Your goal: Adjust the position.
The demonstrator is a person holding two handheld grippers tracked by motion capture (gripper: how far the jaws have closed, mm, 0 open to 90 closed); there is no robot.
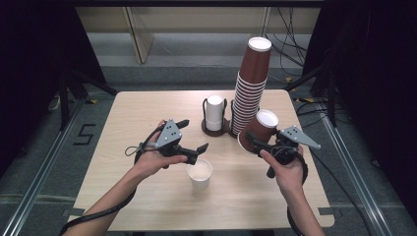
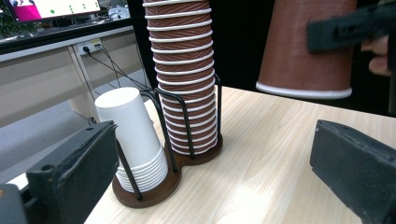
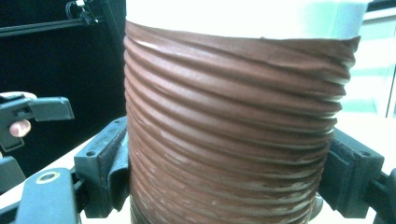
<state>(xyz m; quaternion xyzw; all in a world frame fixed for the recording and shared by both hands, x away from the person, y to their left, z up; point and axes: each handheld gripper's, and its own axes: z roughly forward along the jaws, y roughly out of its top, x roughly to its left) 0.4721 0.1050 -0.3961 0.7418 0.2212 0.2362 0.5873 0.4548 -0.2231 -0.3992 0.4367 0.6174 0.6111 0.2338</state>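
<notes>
Brown cup [image 1: 262,129] clamped upside down in right tongs [image 1: 255,142], off the stack [image 1: 250,93]. White cup [image 1: 199,173] upright on tabletop [image 1: 147,113] below left tongs [image 1: 199,151], released. Placement outstanding.

a pale wooden table [image 1: 147,196] stands on a grey floor [image 1: 39,147] marked with a black number five [image 1: 84,133]. black curtains [image 1: 29,59] hang at both sides. cables [image 1: 290,44] trail behind, a light desk [image 2: 42,79] with a screen [image 2: 56,8] beyond.
</notes>
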